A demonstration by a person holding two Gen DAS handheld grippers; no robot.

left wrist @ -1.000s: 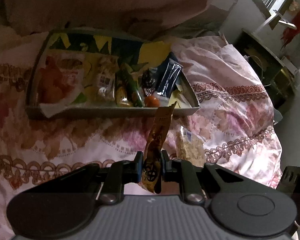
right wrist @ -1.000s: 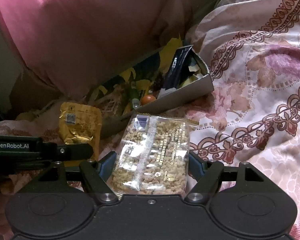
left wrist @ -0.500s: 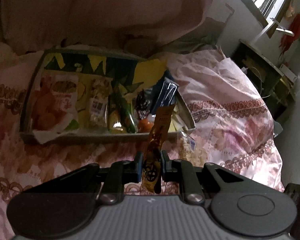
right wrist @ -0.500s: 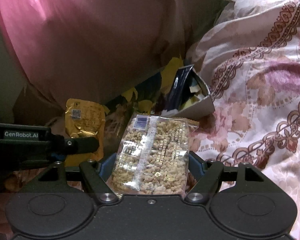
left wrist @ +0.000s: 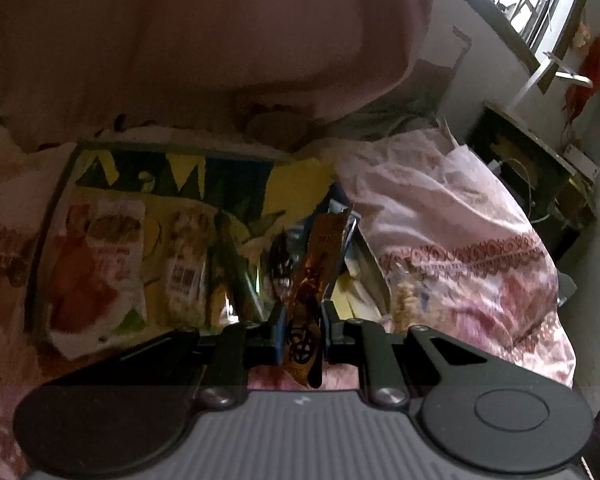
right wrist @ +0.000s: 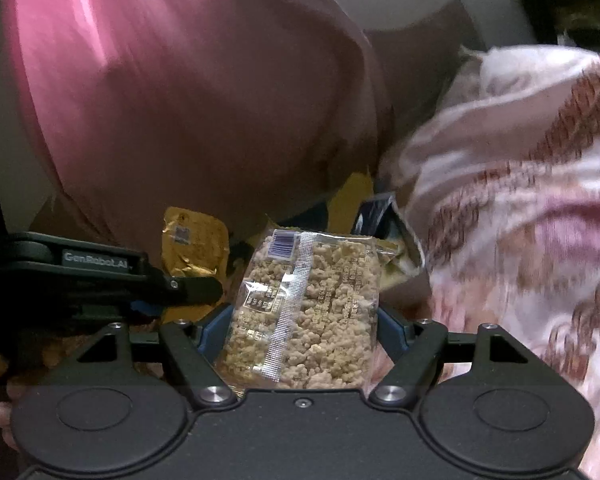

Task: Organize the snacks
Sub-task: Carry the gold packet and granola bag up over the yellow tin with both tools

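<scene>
My left gripper (left wrist: pixel 302 320) is shut on a gold-brown foil snack packet (left wrist: pixel 320 256), held upright over the near right part of a shallow cardboard tray (left wrist: pixel 76 160) with a yellow and blue lining. The tray holds an orange-red bag (left wrist: pixel 96 264), a clear cracker pack (left wrist: pixel 184 256), a green wrapper (left wrist: pixel 228 264) and a dark packet (left wrist: pixel 280 264). My right gripper (right wrist: pixel 304 320) is shut on a clear packet of beige crispy bits (right wrist: pixel 308 304), held just right of the left gripper (right wrist: pixel 100 276) and its gold packet (right wrist: pixel 192 248). The tray's right corner with a dark blue packet (right wrist: pixel 374 216) lies behind.
The tray sits on a bed with a pink floral quilt (left wrist: pixel 460 240). A large pink pillow (left wrist: pixel 204 32) rises behind the tray. A dark side table (left wrist: pixel 532 176) stands at the far right under a window.
Both grippers have risen and moved forward toward the tray, each carrying its packet. The gold packet now hangs over the tray's near right part; the right view is blurred by motion.
</scene>
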